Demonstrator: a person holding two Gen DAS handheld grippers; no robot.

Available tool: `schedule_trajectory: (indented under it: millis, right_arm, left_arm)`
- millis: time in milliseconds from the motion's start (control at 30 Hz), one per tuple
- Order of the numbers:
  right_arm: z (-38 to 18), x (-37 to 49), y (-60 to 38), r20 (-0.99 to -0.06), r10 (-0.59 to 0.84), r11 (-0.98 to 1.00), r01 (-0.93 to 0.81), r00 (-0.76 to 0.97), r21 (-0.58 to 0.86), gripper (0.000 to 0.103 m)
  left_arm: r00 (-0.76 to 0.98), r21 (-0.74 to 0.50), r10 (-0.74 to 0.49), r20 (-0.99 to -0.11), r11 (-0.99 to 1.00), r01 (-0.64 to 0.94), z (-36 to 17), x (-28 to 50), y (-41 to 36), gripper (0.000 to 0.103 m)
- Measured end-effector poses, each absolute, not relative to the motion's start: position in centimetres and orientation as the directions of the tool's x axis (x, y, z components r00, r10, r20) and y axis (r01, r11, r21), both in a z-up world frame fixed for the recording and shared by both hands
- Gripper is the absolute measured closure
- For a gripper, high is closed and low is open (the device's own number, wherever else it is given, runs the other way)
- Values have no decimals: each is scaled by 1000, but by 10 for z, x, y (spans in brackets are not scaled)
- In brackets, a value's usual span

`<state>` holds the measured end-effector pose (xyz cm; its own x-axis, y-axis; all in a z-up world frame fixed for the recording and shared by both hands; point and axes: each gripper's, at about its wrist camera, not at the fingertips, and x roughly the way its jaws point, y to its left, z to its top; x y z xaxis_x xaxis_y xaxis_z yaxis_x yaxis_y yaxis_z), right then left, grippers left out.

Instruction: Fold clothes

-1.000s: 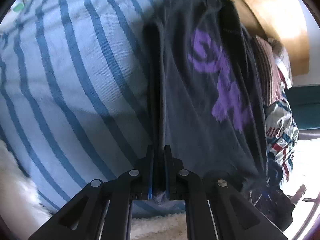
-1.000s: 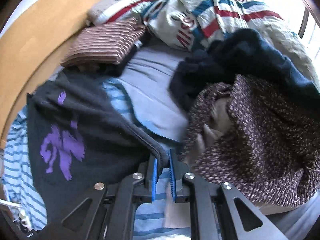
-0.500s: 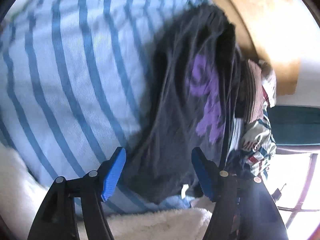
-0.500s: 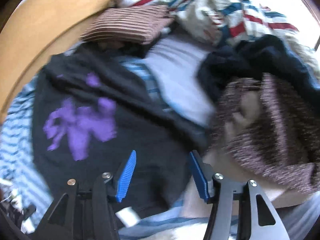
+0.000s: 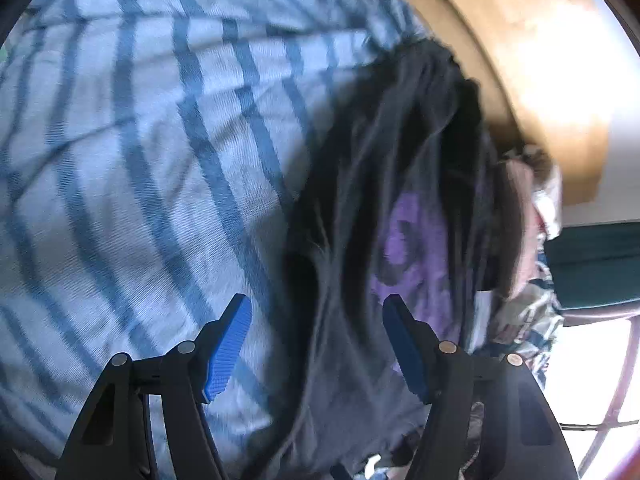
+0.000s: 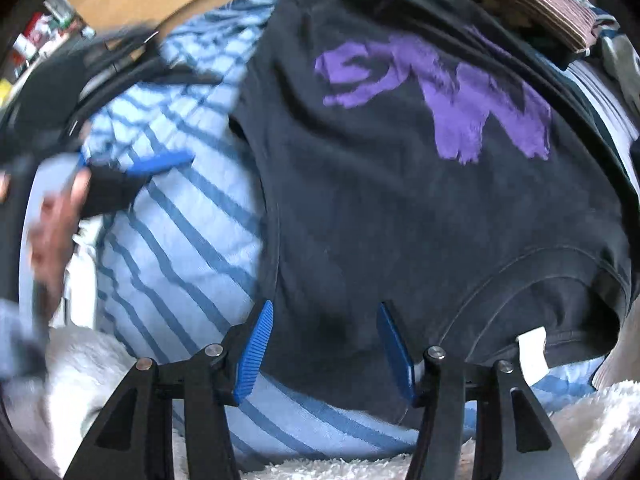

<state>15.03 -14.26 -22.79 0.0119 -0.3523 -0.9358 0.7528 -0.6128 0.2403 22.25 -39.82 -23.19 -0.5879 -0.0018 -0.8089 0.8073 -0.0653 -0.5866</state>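
Your black tee (image 6: 400, 200) lies spread on the striped sheet (image 6: 168, 240), purple print (image 6: 440, 92) facing up, collar and white label (image 6: 532, 354) at the edge nearest your right gripper (image 6: 322, 350). It looks laid out flat or at most once folded; the pictures do not settle which. No tidy packet is there, so folding is left on this tee. Beyond the tee, at its far corner, a folded striped garment (image 6: 520, 4) already rests, so some of the pile seems dealt with.

Both grippers are released. The right gripper's jaws stand wide apart over the tee's near edge, holding nothing. Your left gripper (image 5: 316, 340) is likewise spread, one blue pad over the sheet, the other over the tee's side, with cloth below but not pinched. In the right view that left gripper (image 6: 136, 168) shows off to the tee's left, blurred, with your hand (image 6: 52, 220) on it.

Against a second ago: both grippers were then clamped on the tee's edge, and they let go half a second ago. The right view then took in a heap of other clothes beside the tee; now it looks across the tee alone, much closer. The left view has swung little, though the tee now looks more rumpled and blurred.
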Motion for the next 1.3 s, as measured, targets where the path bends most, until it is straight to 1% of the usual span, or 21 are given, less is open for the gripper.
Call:
schedule_trajectory:
  millis: [33,67,100,133,167,200,333,467,800,933,1033,1100,1133,1167,1200,1233,1300]
  right_arm:
    - [-231,151,-142,-941,-338,-617,752,11,231,45]
    - [-233,153,-141,-946,-324,-620,752,12,222,46]
    - [-235,154,-139,-950,-311,-620,756,12,212,47]
    - [-236,157,-137,-955,-297,-619,760,4,195,47]
    - [-236,159,-135,-958,-288,-616,766,-2,184,47]
    - [-236,163,-134,-959,-284,-611,771,-2,180,47]
    - [-237,175,-131,-960,-279,-603,779,-5,171,45]
    - [-234,179,-130,-956,-294,-606,775,-10,178,45]
    - [-219,201,-140,-932,-363,-530,824,-4,203,45]
    - [-217,228,-154,-918,-397,-392,908,-22,147,46]
    - [-228,245,-174,-926,-374,-304,950,-46,76,46]
    - [-240,250,-191,-942,-325,-275,961,-82,11,47]
    - [-247,252,-196,-947,-303,-270,963,-106,-22,52]
    - [-249,251,-197,-948,-297,-281,959,-118,-31,65]
    - [-246,246,-195,-944,-308,-312,950,-118,-17,73]
    - [-243,241,-193,-941,-323,-342,940,-100,17,93]
    - [-233,228,-186,-924,-383,-385,905,25,184,95]
  left_arm:
    - [-592,-591,1,-806,-57,804,-237,220,-401,38]
    - [-614,-613,12,-789,-69,787,-243,216,-404,51]
    - [-612,-611,9,-791,-59,789,-248,215,-406,59]
    - [-605,-605,16,-796,-46,795,-253,216,-407,76]
    - [-597,-598,23,-802,-33,801,-259,216,-407,96]
    - [-590,-591,27,-807,-23,807,-263,217,-408,100]
    - [-571,-571,-48,-819,-22,821,-256,235,-411,100]
    - [-585,-586,-104,-805,-21,810,-239,260,-418,100]
    - [-548,-550,-131,-826,-23,835,-232,290,-429,100]
    - [-575,-578,-116,-810,-9,816,-239,293,-428,100]
    - [-595,-599,-105,-797,2,801,-243,295,-428,100]
    - [-609,-612,-97,-787,10,791,-247,296,-427,100]
    - [-615,-618,-94,-783,13,786,-248,297,-427,100]
    - [-617,-621,-96,-781,15,784,-246,300,-427,100]
    - [-620,-624,-99,-779,16,781,-245,303,-427,100]
    - [-622,-626,-102,-777,16,780,-243,305,-428,100]
    - [-618,-622,-110,-779,2,783,-234,306,-429,100]
